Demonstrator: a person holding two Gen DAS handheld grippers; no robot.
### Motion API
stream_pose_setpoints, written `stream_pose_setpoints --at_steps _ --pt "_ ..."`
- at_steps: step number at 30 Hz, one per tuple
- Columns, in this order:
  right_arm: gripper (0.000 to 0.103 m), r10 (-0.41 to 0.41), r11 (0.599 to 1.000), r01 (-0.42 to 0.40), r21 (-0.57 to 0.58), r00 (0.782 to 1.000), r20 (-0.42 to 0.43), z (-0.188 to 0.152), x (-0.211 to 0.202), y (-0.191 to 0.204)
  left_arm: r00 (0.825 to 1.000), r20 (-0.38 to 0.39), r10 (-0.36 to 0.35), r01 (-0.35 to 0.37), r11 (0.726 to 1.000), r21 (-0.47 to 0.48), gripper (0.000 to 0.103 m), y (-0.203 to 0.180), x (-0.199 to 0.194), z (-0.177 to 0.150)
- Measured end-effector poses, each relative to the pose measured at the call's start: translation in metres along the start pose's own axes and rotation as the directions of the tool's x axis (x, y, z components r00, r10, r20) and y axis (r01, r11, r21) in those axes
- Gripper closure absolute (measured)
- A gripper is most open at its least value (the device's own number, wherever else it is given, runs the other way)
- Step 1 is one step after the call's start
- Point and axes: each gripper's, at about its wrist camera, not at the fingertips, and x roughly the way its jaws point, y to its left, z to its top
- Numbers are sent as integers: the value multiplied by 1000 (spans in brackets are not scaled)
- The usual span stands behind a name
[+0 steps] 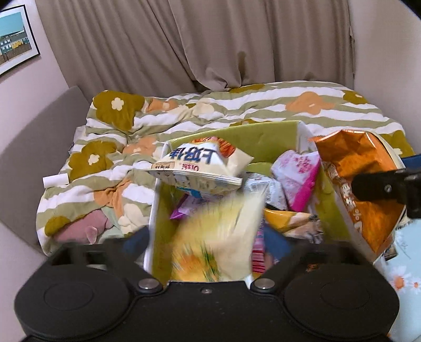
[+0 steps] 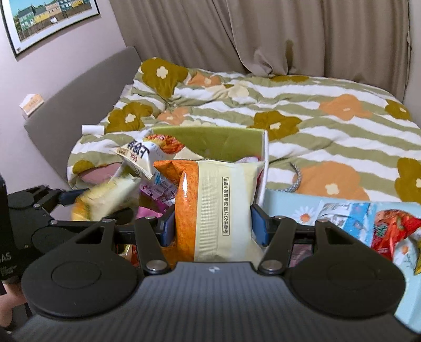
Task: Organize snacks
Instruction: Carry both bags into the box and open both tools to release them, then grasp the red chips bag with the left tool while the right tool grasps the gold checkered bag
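Fingers of left gripper (image 1: 208, 244) spread, yellow bag (image 1: 221, 236) loose between them over box (image 1: 263, 134); right gripper (image 2: 213, 229) grips orange bag (image 2: 208, 210)

Bedroom with a curtained far wall and a flowered bed

Beige curtains (image 1: 210, 39) hung in folds across the top of both views, dimming the daylight. A pale pink wall (image 2: 52, 68) filled the upper left, bearing a framed picture (image 2: 50, 18) of coloured houses. Below it ran a grey headboard (image 2: 86, 89) with a small white box (image 2: 31, 104) on its top edge. The bed's quilt (image 2: 329, 126), striped green and white with olive and orange flowers, lay rumpled across the middle of each frame.
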Motion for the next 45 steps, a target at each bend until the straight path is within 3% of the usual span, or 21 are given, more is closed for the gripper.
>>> stream_pose_setpoints --at_steps 4,9,17,19,20,30,45 --pt "31 -19 1000 19 13 1000 -16 -5 11 5 1000 8 -16 16 1000 21 0 6 1 -9" --pt "30 -22 999 23 25 999 -26 -9 13 12 997 -8 -82 81 996 -30 0 20 -4 -21" --pt "28 13 1000 -12 10 999 -37 -9 21 32 998 14 -61 61 997 -36 0 32 -24 -30" --pt "14 28 999 -27 28 999 -23 -10 24 33 999 17 -52 52 998 -44 0 37 -25 -32" --pt "0 25 999 -25 40 1000 -13 -12 25 33 999 16 -49 50 998 -48 0 39 -25 -33" --pt "0 -34 997 32 71 999 20 -29 18 26 997 2 -71 71 996 -48 0 41 -25 -41" --pt "0 -112 992 109 63 993 43 -31 -43 7 992 60 -112 113 994 -12 0 20 -65 -18"
